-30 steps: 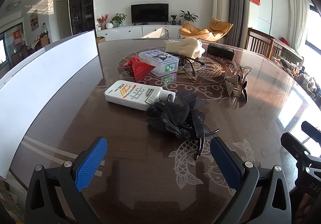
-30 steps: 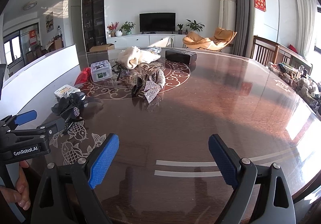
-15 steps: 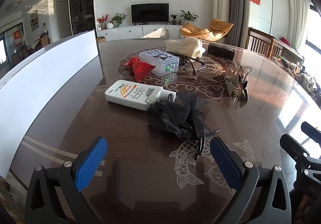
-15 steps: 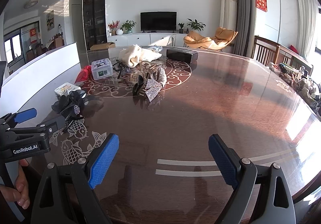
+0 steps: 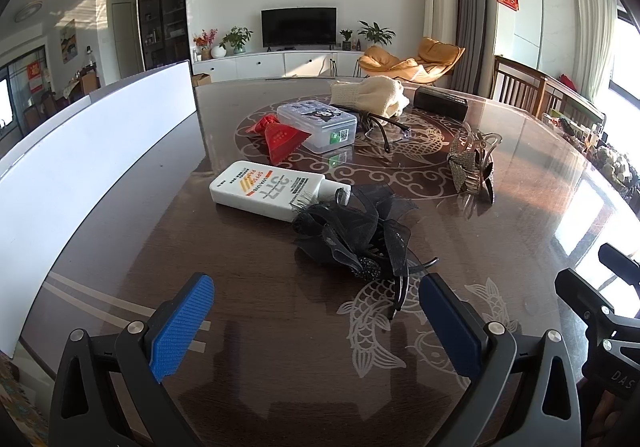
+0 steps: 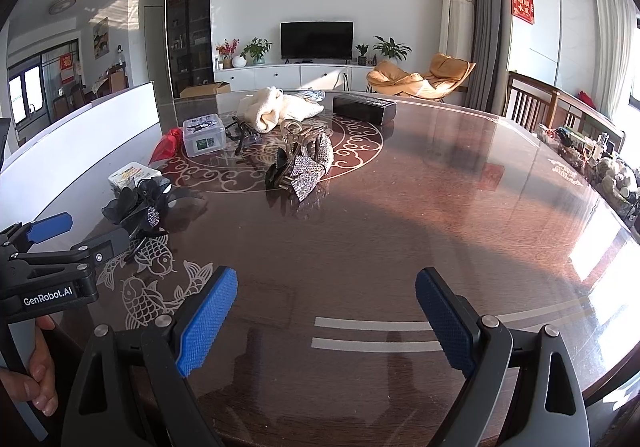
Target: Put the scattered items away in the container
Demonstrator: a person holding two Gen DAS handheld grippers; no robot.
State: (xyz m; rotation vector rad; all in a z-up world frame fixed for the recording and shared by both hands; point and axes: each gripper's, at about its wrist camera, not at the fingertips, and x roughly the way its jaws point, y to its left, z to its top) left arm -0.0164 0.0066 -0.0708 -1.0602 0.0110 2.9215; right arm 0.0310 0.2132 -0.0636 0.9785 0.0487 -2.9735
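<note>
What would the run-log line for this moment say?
left hand-held gripper: open, empty | right hand-held gripper: open, empty | nearest left: black hair bow | sunscreen bottle touching bow | table: nothing picked up

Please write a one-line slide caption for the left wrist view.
Open left gripper hovers before a black hair accessory and white sunscreen bottle on the table.

The black mesh hair flower (image 5: 352, 235) covers the cap end of the white sunscreen bottle (image 5: 268, 189), just ahead of the left hand-held gripper (image 5: 316, 311). From the right wrist view, this bottle (image 6: 130, 175) shows only its flat end. The red pouch (image 6: 167, 145) is partly behind the clear plastic box (image 6: 203, 135). The white container (image 5: 80, 151) is cut by the picture edge, and its inside is not visible. The small print on the bottle cannot be read.
</note>
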